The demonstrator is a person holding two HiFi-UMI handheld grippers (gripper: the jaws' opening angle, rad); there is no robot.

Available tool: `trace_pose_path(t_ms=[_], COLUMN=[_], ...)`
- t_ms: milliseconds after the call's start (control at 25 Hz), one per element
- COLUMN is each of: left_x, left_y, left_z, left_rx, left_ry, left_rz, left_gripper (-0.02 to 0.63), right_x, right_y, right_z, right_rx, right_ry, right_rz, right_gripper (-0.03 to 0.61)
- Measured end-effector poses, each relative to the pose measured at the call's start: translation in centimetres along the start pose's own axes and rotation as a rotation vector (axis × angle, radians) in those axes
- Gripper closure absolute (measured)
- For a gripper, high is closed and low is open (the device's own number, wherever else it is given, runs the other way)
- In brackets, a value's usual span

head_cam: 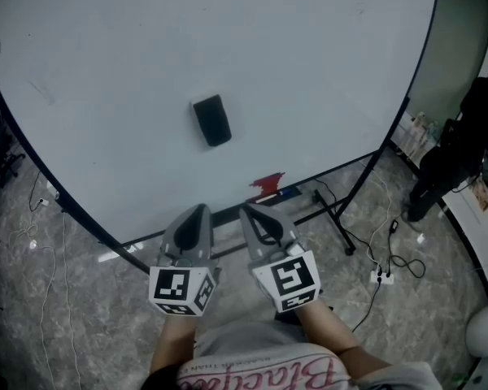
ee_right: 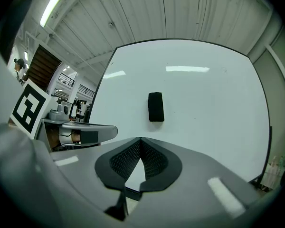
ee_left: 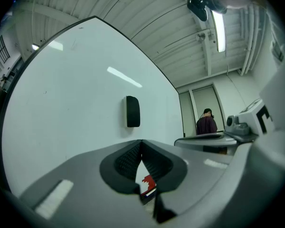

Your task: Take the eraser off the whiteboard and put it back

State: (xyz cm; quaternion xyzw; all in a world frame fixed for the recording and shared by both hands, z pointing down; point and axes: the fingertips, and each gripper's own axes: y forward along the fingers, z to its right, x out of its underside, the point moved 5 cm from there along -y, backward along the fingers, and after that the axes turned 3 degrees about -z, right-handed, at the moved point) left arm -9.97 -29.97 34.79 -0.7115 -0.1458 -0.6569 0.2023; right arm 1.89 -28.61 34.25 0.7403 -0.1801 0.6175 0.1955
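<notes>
A black eraser [head_cam: 211, 120] sticks upright on the whiteboard [head_cam: 130, 71], near its middle; it also shows in the left gripper view as the eraser [ee_left: 133, 111] and in the right gripper view as the eraser [ee_right: 155, 107]. Both grippers hover side by side in front of the board, well short of the eraser. My left gripper [head_cam: 200, 210] is shut with nothing in it, its tips [ee_left: 141, 141] meeting. My right gripper [head_cam: 246, 211] is shut and empty too, tips [ee_right: 140, 138] touching.
The whiteboard stands on a black frame with a foot [head_cam: 342, 230] on the marbled floor. A red item [head_cam: 267, 184] lies on the board's bottom rail. Cables and a power strip [head_cam: 382, 275] trail at the right. A person [ee_left: 206, 124] stands far off by a doorway.
</notes>
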Motion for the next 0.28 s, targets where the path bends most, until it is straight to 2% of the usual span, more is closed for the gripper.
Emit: trace_pose_path(t_ms=[280], left_x=[0.42], left_y=[0.15], left_z=[-0.16], left_rx=[-0.007], left_ry=[-0.004], left_rz=[-0.010], left_gripper=[0.614], right_x=[0.20], right_y=[0.19], right_z=[-0.02], right_rx=[-0.004], right_ry=[-0.001], right_rz=[0.000], right_gripper=[0.578])
